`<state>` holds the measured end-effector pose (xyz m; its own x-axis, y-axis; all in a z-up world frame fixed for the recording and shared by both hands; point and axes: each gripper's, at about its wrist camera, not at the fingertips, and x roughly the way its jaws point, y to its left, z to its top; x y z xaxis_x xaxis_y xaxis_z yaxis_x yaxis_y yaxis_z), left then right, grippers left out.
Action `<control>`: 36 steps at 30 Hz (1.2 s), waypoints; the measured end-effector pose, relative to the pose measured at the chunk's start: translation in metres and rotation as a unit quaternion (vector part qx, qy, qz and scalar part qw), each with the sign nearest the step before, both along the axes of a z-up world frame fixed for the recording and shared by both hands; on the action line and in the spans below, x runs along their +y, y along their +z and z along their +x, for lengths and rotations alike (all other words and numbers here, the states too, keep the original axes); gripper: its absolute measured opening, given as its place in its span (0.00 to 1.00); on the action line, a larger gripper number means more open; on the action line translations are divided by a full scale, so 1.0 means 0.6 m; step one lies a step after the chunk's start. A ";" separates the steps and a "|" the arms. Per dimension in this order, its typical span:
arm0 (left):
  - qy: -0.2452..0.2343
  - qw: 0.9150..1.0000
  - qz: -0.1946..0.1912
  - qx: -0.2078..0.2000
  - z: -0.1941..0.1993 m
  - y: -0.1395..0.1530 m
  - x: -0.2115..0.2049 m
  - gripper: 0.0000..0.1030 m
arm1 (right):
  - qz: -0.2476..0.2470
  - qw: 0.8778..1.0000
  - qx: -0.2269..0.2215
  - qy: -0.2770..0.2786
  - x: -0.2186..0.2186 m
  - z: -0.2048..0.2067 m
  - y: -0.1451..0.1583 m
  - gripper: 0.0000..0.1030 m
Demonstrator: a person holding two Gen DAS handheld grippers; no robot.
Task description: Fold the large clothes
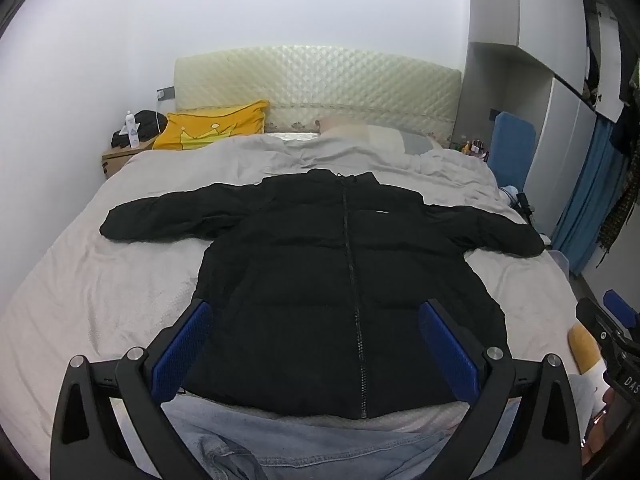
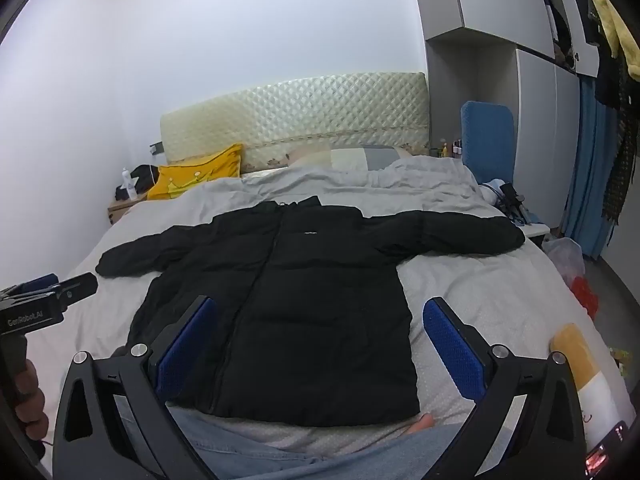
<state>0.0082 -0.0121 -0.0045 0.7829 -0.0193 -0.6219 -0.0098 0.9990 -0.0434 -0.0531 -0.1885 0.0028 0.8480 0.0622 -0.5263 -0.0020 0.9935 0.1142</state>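
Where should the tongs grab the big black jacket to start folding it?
Probably a sleeve end. The black jacket lies flat, zipped, front up on the bed, both sleeves spread sideways. The open left tongs could come from the left side and pinch the left cuff, then carry it across the chest.

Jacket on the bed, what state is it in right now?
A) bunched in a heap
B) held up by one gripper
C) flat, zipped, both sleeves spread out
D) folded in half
C: the jacket lies flat on the bed, zipper closed up the front, a sleeve stretched to each side, and neither gripper's fingers touch it.
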 end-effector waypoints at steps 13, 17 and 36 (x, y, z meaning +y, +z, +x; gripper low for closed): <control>0.000 1.000 -0.003 0.006 -0.001 0.004 0.006 1.00 | -0.003 1.000 0.000 -0.005 0.006 -0.001 0.014 1.00; -0.001 1.000 -0.003 0.012 -0.003 0.003 0.007 1.00 | -0.003 1.000 0.003 -0.007 0.005 -0.001 0.011 1.00; 0.001 1.000 -0.005 0.019 0.000 0.005 0.012 1.00 | -0.013 1.000 0.009 -0.007 0.007 0.001 0.006 1.00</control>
<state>0.0082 -0.0049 -0.0014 0.7593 -0.0249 -0.6503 -0.0132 0.9985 -0.0536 -0.0528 -0.1845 0.0063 0.8386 0.0372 -0.5434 0.0130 0.9960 0.0884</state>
